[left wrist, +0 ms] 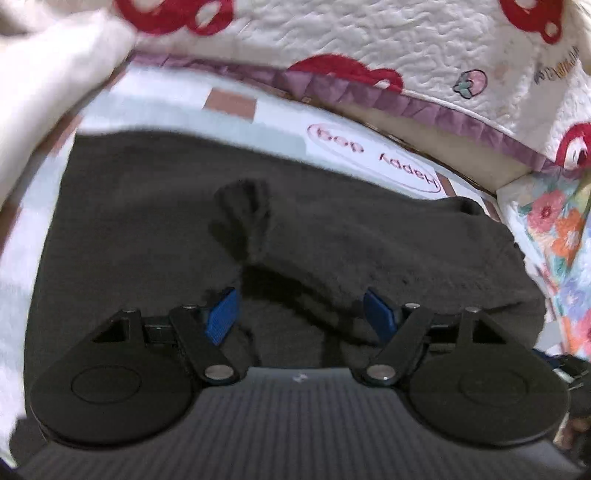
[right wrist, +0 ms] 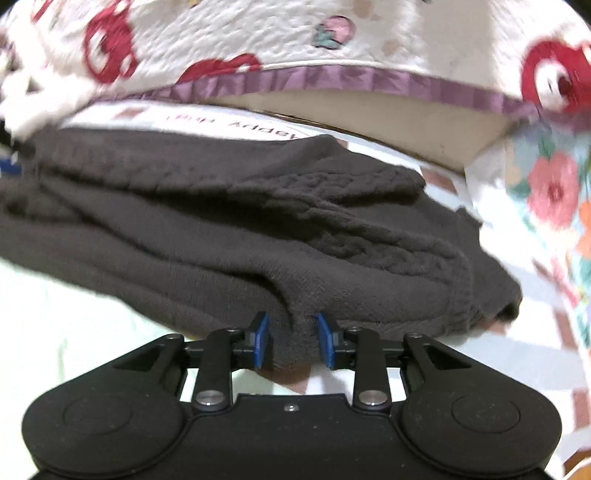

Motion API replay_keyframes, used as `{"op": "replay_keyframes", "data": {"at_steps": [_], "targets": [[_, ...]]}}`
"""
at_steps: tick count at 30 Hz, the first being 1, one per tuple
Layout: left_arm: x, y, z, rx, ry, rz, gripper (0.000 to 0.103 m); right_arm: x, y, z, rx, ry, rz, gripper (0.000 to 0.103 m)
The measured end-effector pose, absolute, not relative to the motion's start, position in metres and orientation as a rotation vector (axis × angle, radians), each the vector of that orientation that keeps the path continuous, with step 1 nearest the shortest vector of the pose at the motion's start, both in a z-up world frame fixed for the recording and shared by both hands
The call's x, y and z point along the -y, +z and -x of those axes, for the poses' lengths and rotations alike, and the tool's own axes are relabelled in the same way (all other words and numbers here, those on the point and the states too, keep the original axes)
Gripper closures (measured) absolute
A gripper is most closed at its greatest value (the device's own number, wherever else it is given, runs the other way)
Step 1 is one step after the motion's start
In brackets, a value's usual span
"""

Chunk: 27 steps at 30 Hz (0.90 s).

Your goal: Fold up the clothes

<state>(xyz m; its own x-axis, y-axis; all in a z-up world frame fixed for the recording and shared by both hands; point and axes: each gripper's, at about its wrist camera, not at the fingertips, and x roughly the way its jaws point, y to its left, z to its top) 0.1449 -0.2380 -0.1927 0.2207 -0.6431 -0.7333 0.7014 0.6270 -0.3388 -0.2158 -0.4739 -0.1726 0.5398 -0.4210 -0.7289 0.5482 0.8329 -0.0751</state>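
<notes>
Sweater: my right gripper is clamped on the near edge of the dark knit sweater, fabric bunched between its blue pads.
Left gripper: I see its jaws wide apart, poised over the sweater.
Beyond: patterned sheet, then strawberry quilt.

The dark grey knitted sweater is lying folded in thick layers on the bed, its cable pattern showing on top and one edge bunching up.
</notes>
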Motion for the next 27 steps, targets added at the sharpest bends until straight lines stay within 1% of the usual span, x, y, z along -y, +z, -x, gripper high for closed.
{"op": "replay_keyframes", "data": {"at_steps": [3, 4, 6, 8, 11, 14, 17, 20, 22, 24, 27], "targets": [[0.255, -0.187, -0.126, -0.902, -0.969, -0.206, 0.029, 0.480, -0.162, 0.219, -0.767, -0.569, -0.266, 0.068], [0.260, -0.185, -0.118, -0.874, -0.990, -0.261, 0.029, 0.479, -0.160, 0.216, -0.761, -0.557, -0.261, 0.068], [0.269, -0.184, -0.102, -0.805, -1.013, -0.370, 0.025, 0.476, -0.158, 0.202, -0.774, -0.520, -0.202, 0.068], [0.277, -0.183, -0.088, -0.745, -1.030, -0.459, 0.024, 0.474, -0.161, 0.179, -0.790, -0.456, -0.155, 0.068], [0.283, -0.185, -0.085, -0.708, -1.040, -0.495, 0.024, 0.476, -0.172, 0.142, -0.818, -0.361, -0.140, 0.055], [0.281, -0.182, -0.099, -0.707, -1.044, -0.409, 0.024, 0.479, -0.189, 0.106, -0.857, -0.334, -0.197, 0.055], [0.275, -0.177, -0.125, -0.733, -1.026, -0.263, 0.024, 0.485, -0.192, 0.087, -0.843, -0.353, -0.233, 0.054], [0.267, -0.173, -0.149, -0.749, -0.985, -0.131, 0.024, 0.496, -0.191, 0.071, -0.828, -0.364, -0.274, 0.048], [0.260, -0.172, -0.161, -0.749, -0.968, -0.051, 0.024, 0.504, -0.190, 0.060, -0.818, -0.372, -0.301, 0.048], [0.252, -0.171, -0.169, -0.757, -0.956, 0.027, 0.017, 0.512, -0.189, 0.049, -0.807, -0.380, -0.329, 0.048], [0.246, -0.172, -0.176, -0.793, -0.958, 0.084, 0.017, 0.523, -0.188, 0.033, -0.791, -0.391, -0.370, 0.048]]}}
